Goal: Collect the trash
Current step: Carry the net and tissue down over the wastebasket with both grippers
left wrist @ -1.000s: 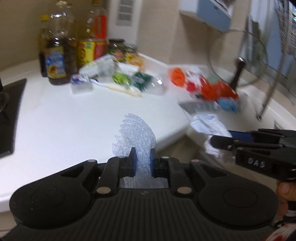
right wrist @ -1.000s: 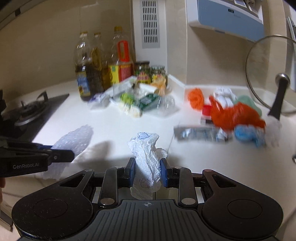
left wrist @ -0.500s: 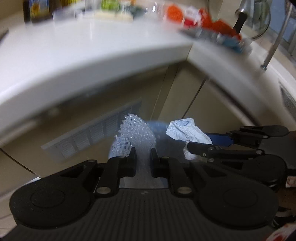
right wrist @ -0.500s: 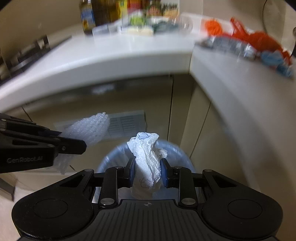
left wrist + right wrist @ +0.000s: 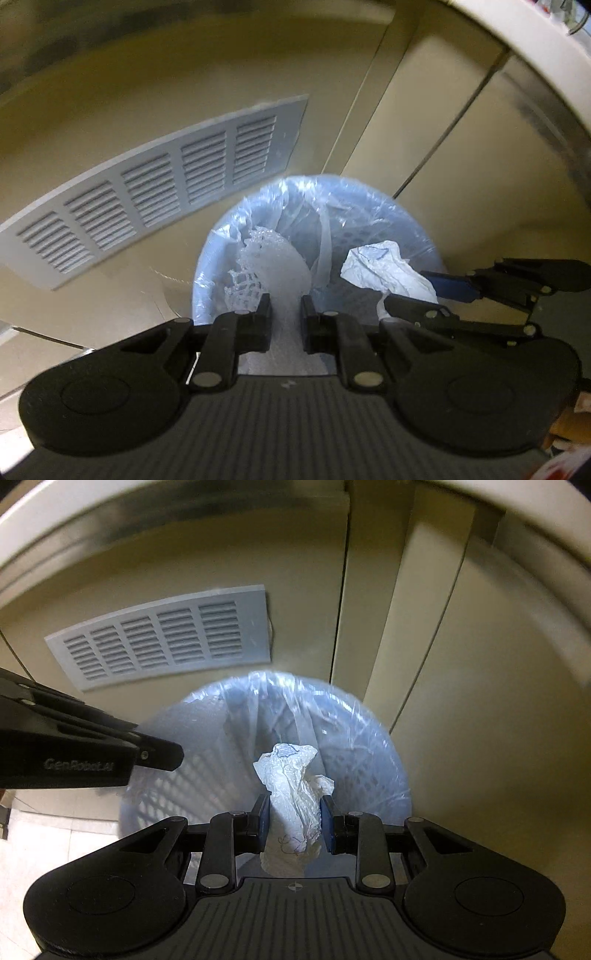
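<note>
Both claws point steeply down over a pale blue bin [image 5: 413,229] lined with a clear plastic bag [image 5: 291,698], which stands on the floor against beige cabinet doors [image 5: 480,686]. The left claw [image 5: 284,314] is clamped tight on a piece of bubble wrap [image 5: 269,266]; the wrap stands up from between the jaws and hangs above the left part of the bin's mouth. The right claw [image 5: 294,818] is closed, with a moderate gap between its blue pads, on a crumpled white plastic wrapper [image 5: 291,786], which fills that gap and rises above the fingers over the middle of the bin. In the left wrist view the right claw [image 5: 421,291] enters from the right with the same wrapper [image 5: 384,271] at its tips, near the bubble wrap but apart from it. In the right wrist view the left claw's black body comes in from the left edge, and its tips are hidden behind that body. A grey louvred vent panel [image 5: 155,192] is fixed to the cabinet door to the far left of the bin. A pale table edge [image 5: 546,528] curves across the top. Light floor tiles [image 5: 48,834] show at near left.
</note>
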### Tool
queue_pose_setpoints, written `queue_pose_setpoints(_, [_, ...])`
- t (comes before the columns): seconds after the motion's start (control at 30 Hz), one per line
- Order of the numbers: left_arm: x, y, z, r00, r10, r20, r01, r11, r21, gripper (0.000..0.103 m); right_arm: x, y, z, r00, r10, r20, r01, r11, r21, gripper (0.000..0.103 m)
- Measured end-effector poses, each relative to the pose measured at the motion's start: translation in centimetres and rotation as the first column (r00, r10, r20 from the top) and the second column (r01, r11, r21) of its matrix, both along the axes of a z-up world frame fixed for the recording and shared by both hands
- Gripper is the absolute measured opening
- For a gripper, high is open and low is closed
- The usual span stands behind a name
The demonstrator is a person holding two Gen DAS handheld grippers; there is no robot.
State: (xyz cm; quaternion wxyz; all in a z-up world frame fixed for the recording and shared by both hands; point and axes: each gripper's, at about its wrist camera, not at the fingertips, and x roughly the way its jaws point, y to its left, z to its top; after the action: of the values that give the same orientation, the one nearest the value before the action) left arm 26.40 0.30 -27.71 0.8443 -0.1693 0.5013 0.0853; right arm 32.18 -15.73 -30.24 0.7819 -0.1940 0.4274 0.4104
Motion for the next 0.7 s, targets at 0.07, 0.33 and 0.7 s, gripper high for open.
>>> queue_pose_setpoints(0.07, [0.8,-0.2,-1.0,1.0,-0.004,-0.012,0.004,1.0,-0.005,0.014,0.4,0.1,-1.0,1.0,-0.001,-0.009,0.001,1.0,-0.009,0.029])
queue_pose_setpoints(0.33, [2.2,-1.1,-2.7,0.999,-0.017,-0.033,0.017,1.0,-0.011,0.014,1.3,0.1,-3.0,1.0,-0.014,-0.027,0.013,1.0,-0.027,0.029])
queue_pose_setpoints(0.7, [1.0,-0.8,-1.4,0.999,0.035,-0.017,-0.035,0.999,0.003,0.044,1.3,0.2,-3.2,0.999,-0.012,-0.04,0.011,1.0,-0.021,0.029])
